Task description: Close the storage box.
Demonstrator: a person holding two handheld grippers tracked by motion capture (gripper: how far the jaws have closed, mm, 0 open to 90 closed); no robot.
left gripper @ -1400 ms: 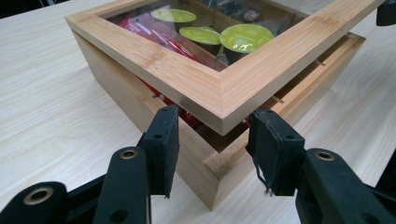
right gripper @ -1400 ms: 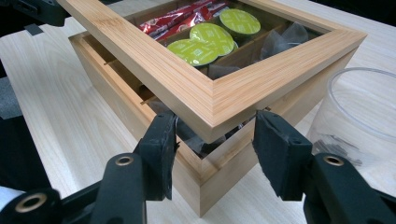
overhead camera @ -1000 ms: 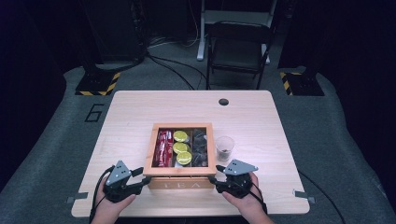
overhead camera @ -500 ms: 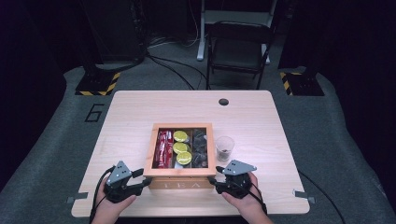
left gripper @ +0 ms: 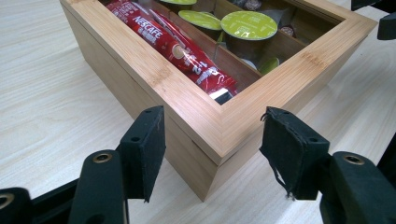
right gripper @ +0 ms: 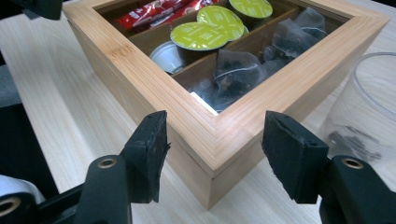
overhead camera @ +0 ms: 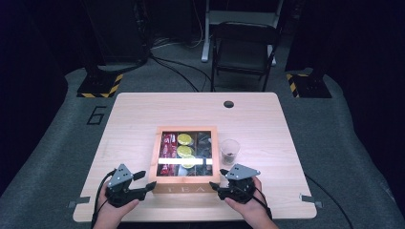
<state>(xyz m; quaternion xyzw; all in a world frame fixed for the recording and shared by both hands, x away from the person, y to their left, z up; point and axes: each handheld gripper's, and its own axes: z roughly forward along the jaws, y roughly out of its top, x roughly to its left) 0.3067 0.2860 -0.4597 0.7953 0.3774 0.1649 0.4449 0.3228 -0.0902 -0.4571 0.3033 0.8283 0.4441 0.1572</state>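
Both grippers stand wide, and their jaws have just been opening. The left gripper straddles the wooden tea box's 7 o'clock corner, pads clear of the wood; the right gripper does likewise at the 5 o'clock corner — nothing gripped. The box sits at the table's centre, toward its 6 o'clock edge. A clear cup stands just beside it at 3 o'clock — bare tabletop lies toward 9 and 12.
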